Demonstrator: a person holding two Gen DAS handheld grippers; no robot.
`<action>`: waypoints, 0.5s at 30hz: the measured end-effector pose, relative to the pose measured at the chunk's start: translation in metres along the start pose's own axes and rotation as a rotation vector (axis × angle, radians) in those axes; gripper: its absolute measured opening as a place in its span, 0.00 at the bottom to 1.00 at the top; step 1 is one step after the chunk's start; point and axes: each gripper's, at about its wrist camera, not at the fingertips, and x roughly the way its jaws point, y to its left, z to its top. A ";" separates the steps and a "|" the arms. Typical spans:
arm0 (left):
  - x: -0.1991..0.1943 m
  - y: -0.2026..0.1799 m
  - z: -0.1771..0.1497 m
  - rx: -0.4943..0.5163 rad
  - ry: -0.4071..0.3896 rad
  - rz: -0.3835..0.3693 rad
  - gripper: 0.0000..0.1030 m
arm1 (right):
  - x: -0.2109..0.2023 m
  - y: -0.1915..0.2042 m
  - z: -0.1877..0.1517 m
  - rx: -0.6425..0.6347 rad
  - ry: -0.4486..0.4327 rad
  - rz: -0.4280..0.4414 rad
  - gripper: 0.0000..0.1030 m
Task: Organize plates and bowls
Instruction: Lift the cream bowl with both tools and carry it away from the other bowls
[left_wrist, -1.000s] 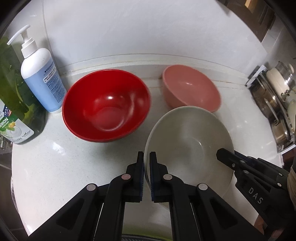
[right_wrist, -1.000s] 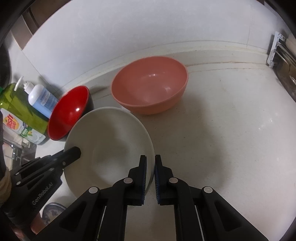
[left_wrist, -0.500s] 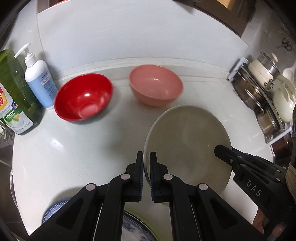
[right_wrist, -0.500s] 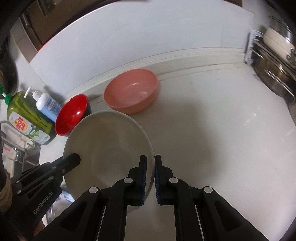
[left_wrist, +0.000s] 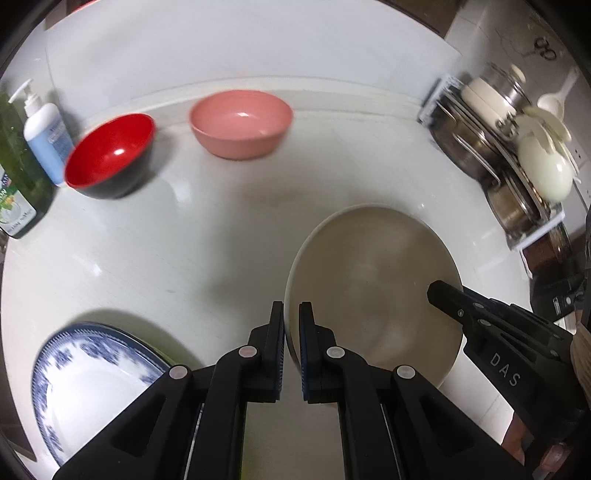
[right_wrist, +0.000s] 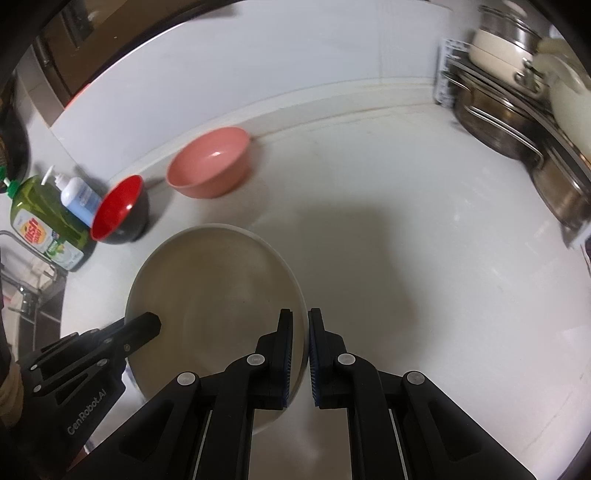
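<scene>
From the left wrist camera, the left gripper (left_wrist: 291, 321) was clenched on the near left rim of the beige plate (left_wrist: 373, 280), one finger outside the rim and one inside. The right gripper (left_wrist: 443, 295) reached in from the right and gripped the opposite rim. The plate hung between the two, off the white counter (left_wrist: 184, 240), with its face turned up toward the camera. Down and left of the left tongs lay a blue-patterned plate (left_wrist: 85, 373), just beside them and lower. Far ahead stood a red bowl (left_wrist: 110, 155) and a pink bowl (left_wrist: 240, 122), well apart from the held plate.

From the right wrist camera, the right gripper (right_wrist: 300, 332) was likewise clamped across the plate's right rim (right_wrist: 221, 295), and the left gripper (right_wrist: 147, 325) held the far left edge. The patterned plate was not clearly visible here.

I judged the move to turn on that patterned plate: it lay on the left gripper's side, nearer to that hand. So the beige plate would probably travel leftward and down to stack on it. A round plate has no long axis to align, only its level to keep.
</scene>
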 end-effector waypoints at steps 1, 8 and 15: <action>0.002 -0.006 -0.002 0.001 0.006 -0.001 0.08 | 0.000 -0.004 -0.002 0.003 0.003 -0.004 0.10; 0.016 -0.030 -0.013 0.021 0.048 -0.005 0.08 | 0.001 -0.035 -0.018 0.023 0.037 -0.021 0.10; 0.026 -0.042 -0.018 0.025 0.074 0.000 0.08 | 0.008 -0.050 -0.024 0.031 0.062 -0.030 0.10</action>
